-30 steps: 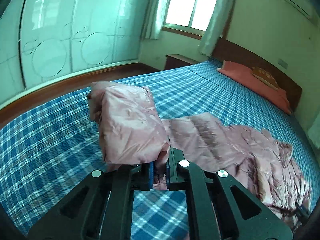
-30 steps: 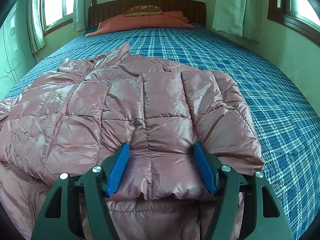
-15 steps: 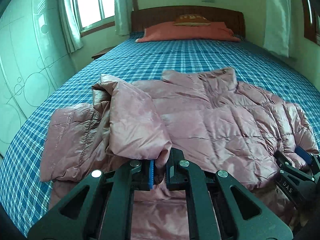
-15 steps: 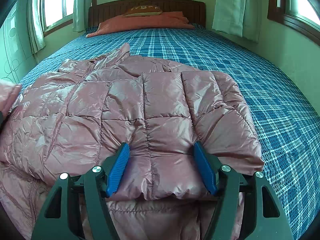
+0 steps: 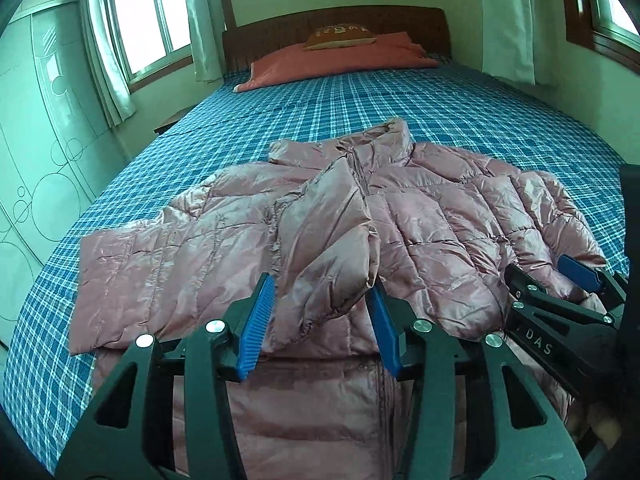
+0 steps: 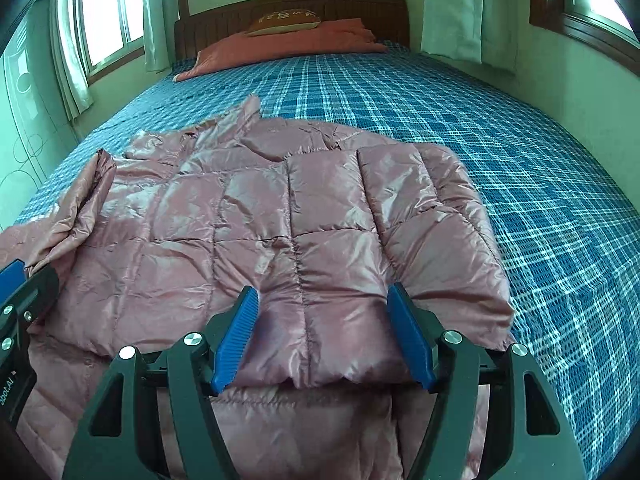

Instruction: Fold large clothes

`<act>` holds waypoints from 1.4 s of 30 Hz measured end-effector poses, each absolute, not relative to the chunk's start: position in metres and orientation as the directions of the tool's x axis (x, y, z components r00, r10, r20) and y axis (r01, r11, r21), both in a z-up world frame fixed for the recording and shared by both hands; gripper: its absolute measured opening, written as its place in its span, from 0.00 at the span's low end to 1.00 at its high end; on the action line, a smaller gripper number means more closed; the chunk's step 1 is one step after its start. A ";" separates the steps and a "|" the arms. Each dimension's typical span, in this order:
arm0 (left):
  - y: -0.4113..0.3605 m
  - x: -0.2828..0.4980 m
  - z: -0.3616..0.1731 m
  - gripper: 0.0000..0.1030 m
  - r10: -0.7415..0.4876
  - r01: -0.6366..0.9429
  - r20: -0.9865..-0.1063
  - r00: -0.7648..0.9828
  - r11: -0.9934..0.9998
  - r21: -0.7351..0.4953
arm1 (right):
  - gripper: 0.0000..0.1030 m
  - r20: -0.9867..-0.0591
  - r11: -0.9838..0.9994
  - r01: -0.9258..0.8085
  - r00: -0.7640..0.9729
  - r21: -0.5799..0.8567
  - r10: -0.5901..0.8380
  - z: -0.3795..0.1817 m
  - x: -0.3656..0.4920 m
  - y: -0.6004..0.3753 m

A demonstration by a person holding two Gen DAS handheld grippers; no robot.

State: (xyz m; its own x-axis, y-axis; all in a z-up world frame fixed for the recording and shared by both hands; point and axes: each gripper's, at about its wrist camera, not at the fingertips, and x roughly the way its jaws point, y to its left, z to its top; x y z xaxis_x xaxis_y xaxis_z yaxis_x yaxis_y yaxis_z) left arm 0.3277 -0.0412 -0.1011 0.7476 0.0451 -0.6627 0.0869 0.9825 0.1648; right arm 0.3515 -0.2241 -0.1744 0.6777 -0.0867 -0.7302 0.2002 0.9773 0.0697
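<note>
Letting go is the news here: a second ago the left tongs [image 5: 318, 320] were pinched shut on the cuff of the left sleeve [image 5: 332, 240] and swinging it in from the side of the bed [image 5: 360, 112]; now their blue pads stand wide apart, holding nothing, and the sleeve lies dropped across the chest of the jacket [image 5: 440, 232], its cuff end resting between the pads and possibly brushing them; the pink quilted jacket itself lies face up on the blue plaid bed, collar toward the headboard, hem toward the camera; I judge the left sleeve fold to be done, though it landed a little slantwise and rumpled, with the shoulder panel at the far left spread flat beyond it.

Moving right, the right sleeve [image 6: 432, 216] is folded in along the jacket's right edge, unchanged over the same second; the right tongs [image 6: 320, 332] have stayed put, pads spread wide over the lower edge of the folded panel, gripping nothing; with both sleeves in, the likely next step is a fold of the body, hem toward collar, and both tongs sit near the hem side for that.

Writing: the right tongs' body, seen from the left camera, reads "DAS"; the left tongs' body, at the right camera's left edge, shows a partial "...oot.AI"; the cushion [image 6: 286, 20] on the red pillow [image 6: 288, 46] bears embroidered marks too small to read.
</note>
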 end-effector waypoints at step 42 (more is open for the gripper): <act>0.140 0.310 -0.091 0.59 0.115 -0.102 -0.668 0.736 0.993 0.059 | 0.12 -0.718 0.966 -0.028 0.663 0.259 0.212 -0.137 0.387 -0.126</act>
State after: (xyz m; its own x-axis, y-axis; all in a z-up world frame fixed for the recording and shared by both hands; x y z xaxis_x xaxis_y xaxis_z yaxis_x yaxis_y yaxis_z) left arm 0.3102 0.1399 -0.0913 0.7355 0.1152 -0.6677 -0.1020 0.9930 0.0589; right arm 0.3869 -0.1263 -0.1367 0.6631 0.2116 -0.7180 -0.0277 0.9655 0.2589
